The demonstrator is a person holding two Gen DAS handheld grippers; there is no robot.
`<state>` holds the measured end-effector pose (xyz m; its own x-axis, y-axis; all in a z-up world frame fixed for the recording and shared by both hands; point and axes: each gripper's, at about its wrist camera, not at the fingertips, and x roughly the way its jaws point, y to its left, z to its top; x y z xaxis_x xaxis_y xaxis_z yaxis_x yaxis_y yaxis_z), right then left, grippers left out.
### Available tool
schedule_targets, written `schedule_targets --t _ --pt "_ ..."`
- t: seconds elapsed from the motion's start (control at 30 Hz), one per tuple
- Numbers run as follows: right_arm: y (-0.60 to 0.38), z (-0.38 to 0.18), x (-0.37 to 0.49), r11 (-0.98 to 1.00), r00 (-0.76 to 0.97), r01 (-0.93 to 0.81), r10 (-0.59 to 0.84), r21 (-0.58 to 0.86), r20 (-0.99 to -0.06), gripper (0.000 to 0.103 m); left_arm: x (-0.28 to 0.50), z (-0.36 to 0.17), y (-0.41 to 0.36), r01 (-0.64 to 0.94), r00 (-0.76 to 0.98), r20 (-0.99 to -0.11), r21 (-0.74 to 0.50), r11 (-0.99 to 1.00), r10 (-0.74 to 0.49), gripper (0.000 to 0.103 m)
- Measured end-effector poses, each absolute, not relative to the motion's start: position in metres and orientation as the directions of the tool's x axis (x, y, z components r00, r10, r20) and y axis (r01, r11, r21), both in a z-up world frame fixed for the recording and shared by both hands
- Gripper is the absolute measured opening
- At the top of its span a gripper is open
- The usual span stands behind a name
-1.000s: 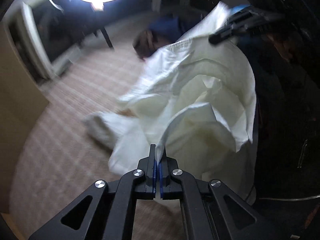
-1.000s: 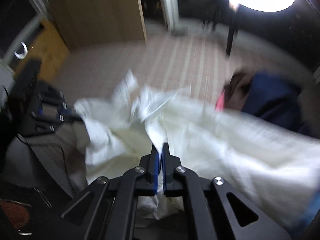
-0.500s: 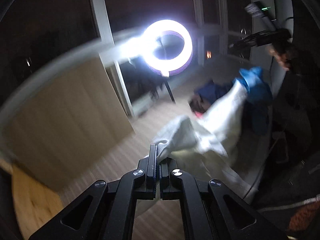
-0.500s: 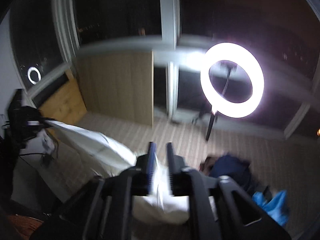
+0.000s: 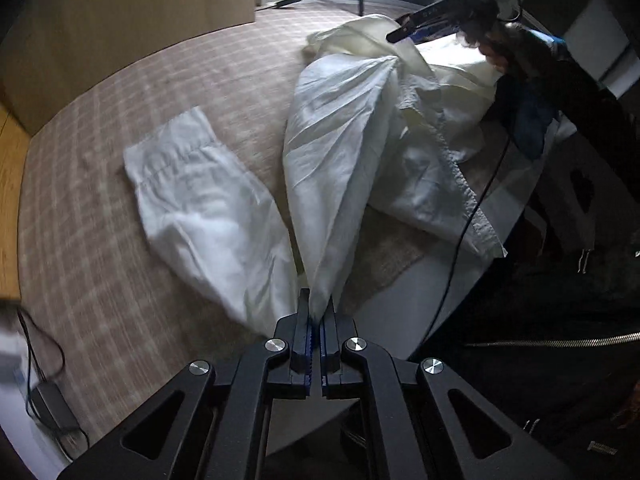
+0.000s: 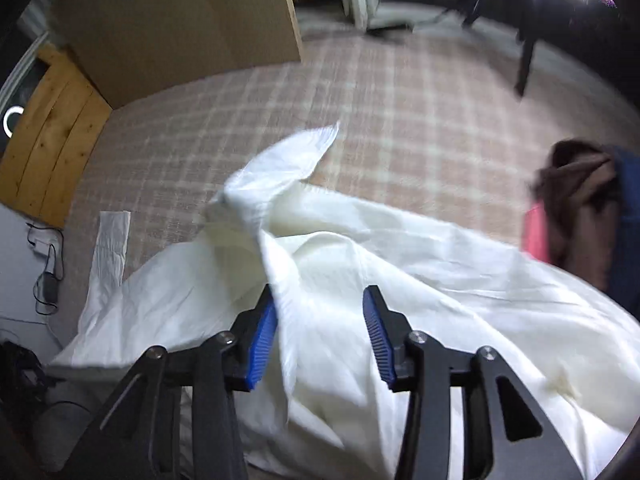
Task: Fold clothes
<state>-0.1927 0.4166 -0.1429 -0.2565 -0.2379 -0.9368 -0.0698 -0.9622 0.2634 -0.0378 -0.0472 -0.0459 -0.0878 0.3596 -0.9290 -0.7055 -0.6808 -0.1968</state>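
White garment (image 5: 340, 148), creased and bunched, sprawls over a checked surface (image 5: 120, 260); left gripper (image 5: 315, 312) clamps its gathered edge; right gripper (image 6: 320, 320) fingers spread apart.

The right gripper (image 6: 320, 322) is wide apart over the white cloth (image 6: 400, 280). A brown cloth (image 6: 576, 200) lies at three o'clock.

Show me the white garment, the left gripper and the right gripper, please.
white garment (image 5: 340, 168): left wrist view, raised fold.
left gripper (image 5: 317, 316): left wrist view, between the fingertips.
right gripper (image 6: 320, 308): right wrist view, between the fingertips.
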Motion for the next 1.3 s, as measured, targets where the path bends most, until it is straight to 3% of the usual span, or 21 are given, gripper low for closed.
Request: schedule_targets --t 0.07,0.1,0.13,0.17,0.23,0.4,0.6,0.93,1.2,1.3 --pt "0.409 -0.143 -0.192 -0.952 -0.262 -0.036 -0.284 0.303 -0.922 0.041 -0.036 -0.044 -0.05 -0.707 -0.085 -0.931 -0.195 -0.68 0.356 0.004" --pt "0.403 -0.141 -0.191 -0.95 -0.268 -0.014 -0.298 0.313 -0.916 0.035 -0.035 -0.042 -0.052 -0.711 -0.084 -0.933 -0.191 -0.677 0.351 0.005" --pt "0.398 -0.139 -0.19 -0.946 -0.274 0.008 -0.312 0.323 -0.91 0.01 -0.036 -0.041 -0.052 -0.718 -0.085 -0.934 -0.184 -0.671 0.346 0.006" --pt "0.393 -0.137 -0.188 -0.943 -0.279 0.03 -0.327 0.332 -0.903 0.003 -0.038 -0.038 -0.053 -0.723 -0.086 -0.936 -0.178 -0.667 0.342 0.007" --pt "0.385 -0.126 -0.183 -0.934 -0.296 0.069 -0.355 0.351 -0.887 0.003 -0.047 -0.033 -0.058 -0.722 -0.094 -0.934 -0.175 -0.669 0.345 0.007" --pt "0.41 -0.025 -0.118 -0.92 -0.459 0.075 -0.374 0.384 -0.806 0.003 -0.079 -0.007 -0.055 -0.741 -0.183 -0.916 -0.11 -0.662 0.356 0.007" --pt "0.452 -0.009 0.015 -0.907 -0.553 -0.18 -0.228 0.382 -0.802 0.003 -0.122 0.009 -0.009 -0.818 -0.228 -0.872 -0.07 -0.571 0.433 0.006" --pt "0.519 0.018 0.23 -0.742 -0.606 -0.556 0.055 0.373 -0.794 0.003 -0.116 -0.024 0.189 -0.987 0.037 -0.88 -0.107 -0.12 0.474 0.007" --pt "0.513 0.051 0.251 -0.759 -0.632 -0.568 0.155 0.318 -0.759 0.003 -0.078 -0.019 0.303 -0.989 0.092 -0.872 -0.025 0.144 0.481 0.029" --pt "0.516 0.066 0.249 -0.773 -0.659 -0.55 0.169 0.316 -0.733 0.003 -0.066 -0.018 0.326 -0.98 0.135 -0.866 -0.046 0.192 0.482 0.032"
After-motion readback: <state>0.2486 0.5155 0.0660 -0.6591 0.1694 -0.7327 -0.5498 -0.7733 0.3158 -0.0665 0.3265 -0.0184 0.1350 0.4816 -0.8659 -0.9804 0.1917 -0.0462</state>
